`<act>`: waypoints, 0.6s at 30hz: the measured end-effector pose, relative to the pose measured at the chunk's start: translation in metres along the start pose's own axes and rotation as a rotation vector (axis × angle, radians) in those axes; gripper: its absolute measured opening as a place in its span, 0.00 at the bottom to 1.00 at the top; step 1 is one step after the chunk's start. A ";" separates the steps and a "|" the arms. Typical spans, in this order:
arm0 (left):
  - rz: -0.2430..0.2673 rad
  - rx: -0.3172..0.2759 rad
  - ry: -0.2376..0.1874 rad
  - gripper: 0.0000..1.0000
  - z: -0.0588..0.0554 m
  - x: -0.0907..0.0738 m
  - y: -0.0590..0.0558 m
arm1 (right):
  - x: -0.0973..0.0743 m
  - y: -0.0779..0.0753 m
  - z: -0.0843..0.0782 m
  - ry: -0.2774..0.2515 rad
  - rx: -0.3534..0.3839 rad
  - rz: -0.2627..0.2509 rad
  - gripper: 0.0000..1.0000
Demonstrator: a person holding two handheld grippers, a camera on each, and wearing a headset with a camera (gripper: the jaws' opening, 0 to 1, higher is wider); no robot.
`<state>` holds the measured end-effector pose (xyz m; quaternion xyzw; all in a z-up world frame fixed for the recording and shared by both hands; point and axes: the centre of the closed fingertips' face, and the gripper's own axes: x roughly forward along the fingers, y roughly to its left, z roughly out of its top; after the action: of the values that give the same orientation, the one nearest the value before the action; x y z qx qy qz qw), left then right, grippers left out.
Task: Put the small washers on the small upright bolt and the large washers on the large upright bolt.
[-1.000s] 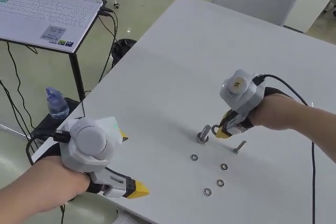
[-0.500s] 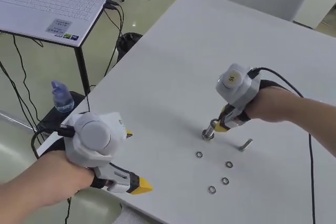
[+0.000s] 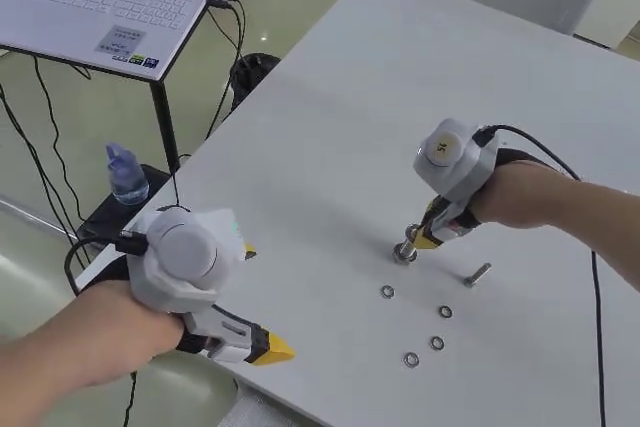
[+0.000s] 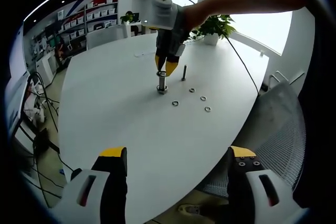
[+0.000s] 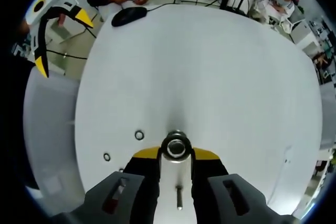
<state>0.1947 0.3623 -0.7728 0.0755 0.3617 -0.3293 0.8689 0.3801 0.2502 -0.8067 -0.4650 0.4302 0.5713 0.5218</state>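
My left gripper [image 4: 177, 153] nearest, at near table [image 3: 330, 127] edge, jaws spread wide, nothing between them. Next, four washers [image 3: 411, 359] lying loose on table, apart from one another. Just beyond, my right gripper [image 3: 418, 241] clenched around large bolt [image 5: 176, 147], which stands upright on table. Small bolt [image 4: 184, 72] near it, farther out, upright in left gripper view.

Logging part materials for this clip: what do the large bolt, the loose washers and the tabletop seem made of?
The large bolt looks like steel: silvery-grey, with bright glints. The washers are likely steel too: thin grey rings catching light. The tabletop is smooth matte white, perhaps laminate; its core is hidden.
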 end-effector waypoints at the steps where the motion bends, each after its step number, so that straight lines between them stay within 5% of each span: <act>1: -0.001 0.000 0.001 0.78 0.000 0.000 0.000 | 0.000 0.000 0.000 0.000 -0.002 -0.001 0.21; 18: -0.002 -0.008 0.005 0.77 -0.004 0.002 0.000 | 0.009 0.000 -0.002 0.026 -0.022 -0.011 0.21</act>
<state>0.1930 0.3627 -0.7771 0.0728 0.3653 -0.3284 0.8680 0.3796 0.2502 -0.8163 -0.4805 0.4279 0.5672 0.5141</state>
